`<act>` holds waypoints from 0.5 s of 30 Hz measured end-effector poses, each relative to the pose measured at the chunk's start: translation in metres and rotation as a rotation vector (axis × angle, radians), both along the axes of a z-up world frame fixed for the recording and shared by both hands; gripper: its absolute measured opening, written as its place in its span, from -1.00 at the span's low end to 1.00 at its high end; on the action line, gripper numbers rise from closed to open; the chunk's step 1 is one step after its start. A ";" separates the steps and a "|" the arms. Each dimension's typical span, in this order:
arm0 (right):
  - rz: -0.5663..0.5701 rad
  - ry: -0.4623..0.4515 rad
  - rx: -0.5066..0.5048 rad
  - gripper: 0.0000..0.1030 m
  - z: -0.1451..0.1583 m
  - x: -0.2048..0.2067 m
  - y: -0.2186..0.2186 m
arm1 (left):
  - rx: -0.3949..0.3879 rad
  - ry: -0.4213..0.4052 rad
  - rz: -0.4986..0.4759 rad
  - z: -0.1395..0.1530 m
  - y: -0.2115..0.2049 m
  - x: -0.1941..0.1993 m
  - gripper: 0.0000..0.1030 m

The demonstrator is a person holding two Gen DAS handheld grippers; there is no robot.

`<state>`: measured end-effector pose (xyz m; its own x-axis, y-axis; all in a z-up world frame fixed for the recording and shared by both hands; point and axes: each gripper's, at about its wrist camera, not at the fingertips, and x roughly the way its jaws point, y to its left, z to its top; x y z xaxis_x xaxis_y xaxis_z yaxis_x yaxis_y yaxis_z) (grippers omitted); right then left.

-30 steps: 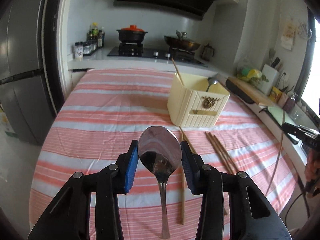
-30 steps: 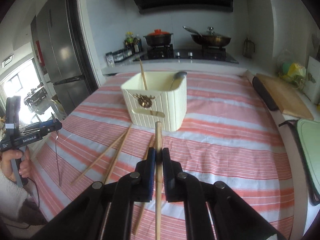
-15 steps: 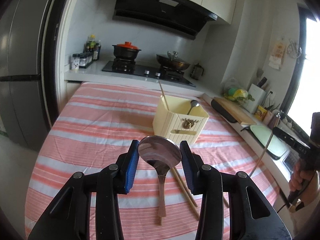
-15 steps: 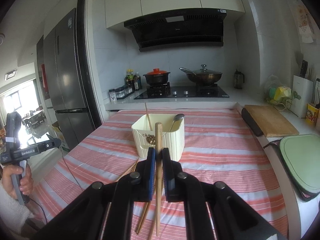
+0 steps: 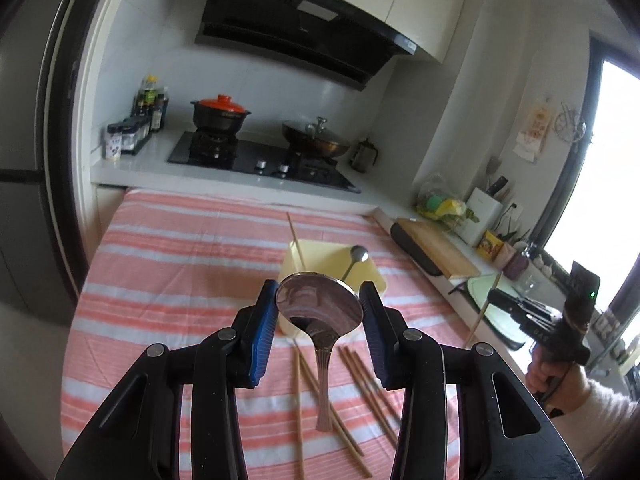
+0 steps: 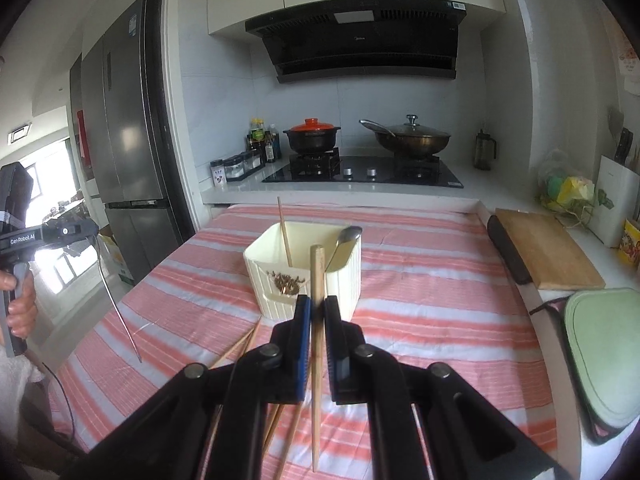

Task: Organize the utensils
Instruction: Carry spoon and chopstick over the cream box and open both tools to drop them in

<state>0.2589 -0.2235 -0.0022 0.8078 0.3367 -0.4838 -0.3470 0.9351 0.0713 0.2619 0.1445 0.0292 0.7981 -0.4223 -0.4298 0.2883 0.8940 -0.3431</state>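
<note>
You are gripping a metal spoon (image 5: 320, 312) in your left gripper (image 5: 319, 320), the blue pads (image 5: 264, 332) closed against the edges of its bowl while the handle is hanging down over the striped tablecloth (image 5: 168, 264). Taking the cream utensil holder (image 6: 276, 280) as the landmark, the spoon is hovering in the air on the near side of it, above the loose chopsticks (image 5: 352, 380) that are lying on the cloth just in front of the holder.

You are clamping a single wooden chopstick (image 6: 317, 320) in your right gripper (image 6: 317, 320), its jaws nearly together on the shaft. The chopstick is standing close to upright, its upper end showing against the holder's front wall and its lower end hanging above the cloth on the near side.

Inside the holder, one chopstick (image 6: 285, 232) is leaning against the back left corner and a second spoon (image 6: 345, 242) is resting in the back right corner. A wooden cutting board (image 6: 548, 248) is lying to the right of the holder on the counter, and the stove (image 6: 360, 170) with a red-lidded pot (image 6: 313, 136) and a wok (image 6: 412, 140) is sitting well behind it.
</note>
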 end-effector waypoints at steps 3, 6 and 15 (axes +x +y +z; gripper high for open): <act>-0.007 -0.068 0.001 -0.86 0.025 0.024 0.003 | -0.033 -0.060 0.012 0.031 -0.001 0.020 -0.20; -0.012 -0.148 0.020 -0.86 0.054 0.053 0.011 | -0.048 -0.130 0.053 0.058 -0.006 0.048 -0.20; -0.024 -0.243 0.109 -0.86 0.069 0.146 0.044 | -0.105 -0.092 0.148 0.041 -0.032 0.160 -0.20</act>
<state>0.4045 -0.1790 0.0670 0.9041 0.3554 -0.2371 -0.3441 0.9347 0.0892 0.4215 0.1122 0.0704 0.8887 -0.3361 -0.3119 0.1908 0.8896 -0.4149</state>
